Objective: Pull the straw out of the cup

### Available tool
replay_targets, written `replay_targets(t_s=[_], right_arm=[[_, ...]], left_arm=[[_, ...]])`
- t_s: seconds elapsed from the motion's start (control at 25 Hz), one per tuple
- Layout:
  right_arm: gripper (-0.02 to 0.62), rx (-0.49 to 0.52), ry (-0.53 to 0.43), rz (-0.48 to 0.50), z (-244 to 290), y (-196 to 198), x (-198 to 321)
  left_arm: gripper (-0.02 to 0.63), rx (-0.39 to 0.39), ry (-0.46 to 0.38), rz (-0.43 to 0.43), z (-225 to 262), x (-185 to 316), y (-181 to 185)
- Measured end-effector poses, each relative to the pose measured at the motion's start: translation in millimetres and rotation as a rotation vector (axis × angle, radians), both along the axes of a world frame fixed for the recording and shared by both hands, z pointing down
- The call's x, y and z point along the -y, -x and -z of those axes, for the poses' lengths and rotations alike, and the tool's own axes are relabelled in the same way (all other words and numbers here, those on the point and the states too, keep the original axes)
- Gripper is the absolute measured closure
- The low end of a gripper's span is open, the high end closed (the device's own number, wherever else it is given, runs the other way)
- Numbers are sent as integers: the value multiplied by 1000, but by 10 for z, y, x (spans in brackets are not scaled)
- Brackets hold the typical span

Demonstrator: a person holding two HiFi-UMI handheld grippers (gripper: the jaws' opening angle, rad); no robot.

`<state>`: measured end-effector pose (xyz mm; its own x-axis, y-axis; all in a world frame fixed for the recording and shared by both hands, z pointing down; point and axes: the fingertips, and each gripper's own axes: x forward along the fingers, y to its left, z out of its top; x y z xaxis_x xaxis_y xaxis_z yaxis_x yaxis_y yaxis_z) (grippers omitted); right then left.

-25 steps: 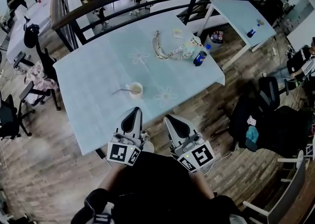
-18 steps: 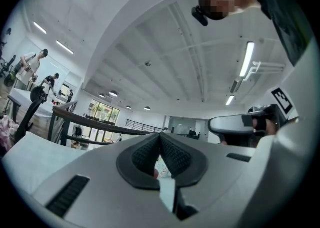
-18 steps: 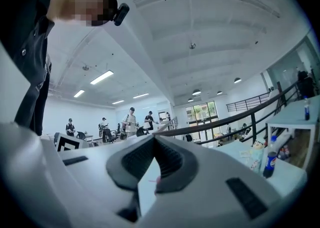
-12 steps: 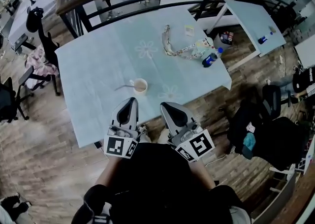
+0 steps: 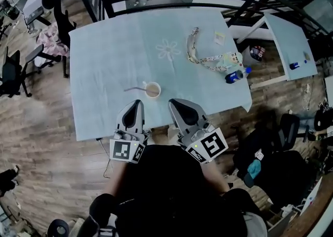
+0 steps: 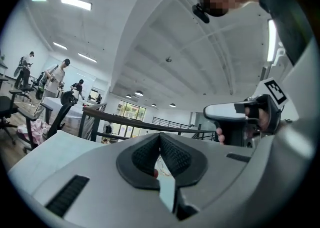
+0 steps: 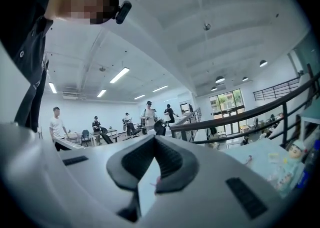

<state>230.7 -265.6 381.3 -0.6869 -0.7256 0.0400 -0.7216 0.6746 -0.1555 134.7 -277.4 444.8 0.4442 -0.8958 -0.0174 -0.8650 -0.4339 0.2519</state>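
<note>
Cup (image 5: 152,90) on table (image 5: 104,59) near front edge, straw (image 5: 134,89) in cup leaning left, left gripper (image 5: 134,104) clenched empty just behind cup, right gripper (image 5: 174,102) beside it, clenched empty

- Left gripper (image 5: 135,104): light grey moulded shell; black ribbed pads (image 6: 146,154) at the end far from the marker cube (image 5: 127,150).
- Right gripper (image 5: 174,103): same grey shell, black pads.
- Each marker cube: white faces, black square pattern.
- Behind the marker cube: black top (image 5: 166,189).
</note>
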Motion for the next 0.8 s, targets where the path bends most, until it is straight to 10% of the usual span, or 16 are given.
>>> replay_targets(t_s=[0.8], right_arm=[[586,-76,75,341,-275,-63,772]], left_arm=[[584,-25,250,347,-1199,445,52]])
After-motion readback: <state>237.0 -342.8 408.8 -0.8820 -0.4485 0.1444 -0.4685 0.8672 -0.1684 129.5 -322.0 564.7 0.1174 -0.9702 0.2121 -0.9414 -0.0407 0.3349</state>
